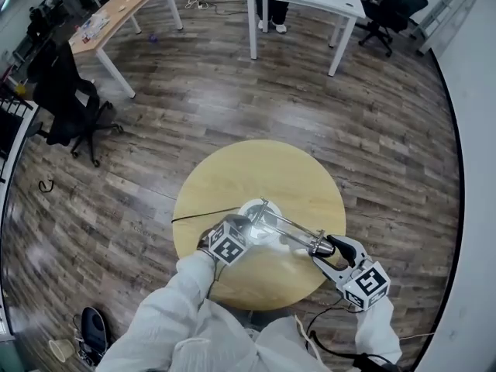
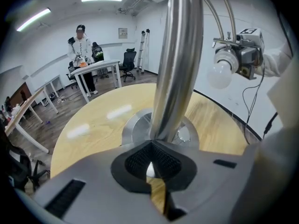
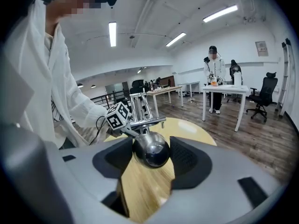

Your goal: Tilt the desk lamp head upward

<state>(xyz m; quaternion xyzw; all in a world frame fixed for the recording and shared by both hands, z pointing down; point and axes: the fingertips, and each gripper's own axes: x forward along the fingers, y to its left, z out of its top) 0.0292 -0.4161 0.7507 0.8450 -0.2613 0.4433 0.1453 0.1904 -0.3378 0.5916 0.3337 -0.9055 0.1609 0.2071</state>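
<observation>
On the round, pale wooden worktop (image 1: 232, 173) stands the desk lamp (image 1: 271, 219), its flat chrome base (image 2: 135, 130) a little toward our side of the middle and its two thin rods (image 1: 293, 225) reaching out to our right.

Left tongs (image 2: 152, 146): closed on the lamp's upright chrome post (image 2: 175, 64) just above the base, the dark ribbed pads pinching it at their tips.

Right tongs (image 3: 150, 149): clamped on the lamp head (image 3: 150, 152), a small polished dome that sits between the two ribbed pads and touches both. In the left gripper view we see the frosted white bulb (image 2: 218, 74) protruding from that head, aimed downward and toward the post.

Handling, as we judge it: the lamp is rigid metal throughout, smooth and mirror-bright, so it is likely slippery under the pads. The rounded dome offers no flat face and may roll in the grip. The base looks weighted, yet the long rods give leverage, so we think the hold on the post is what guards against tipping when the head turns. The bulb is the fragile part. We would grasp the metal shell behind it, as the right tongs do, and never the globe itself. The joint behind the head probably resists stiffly, so a slow, steady upward turn seems apt.
</observation>
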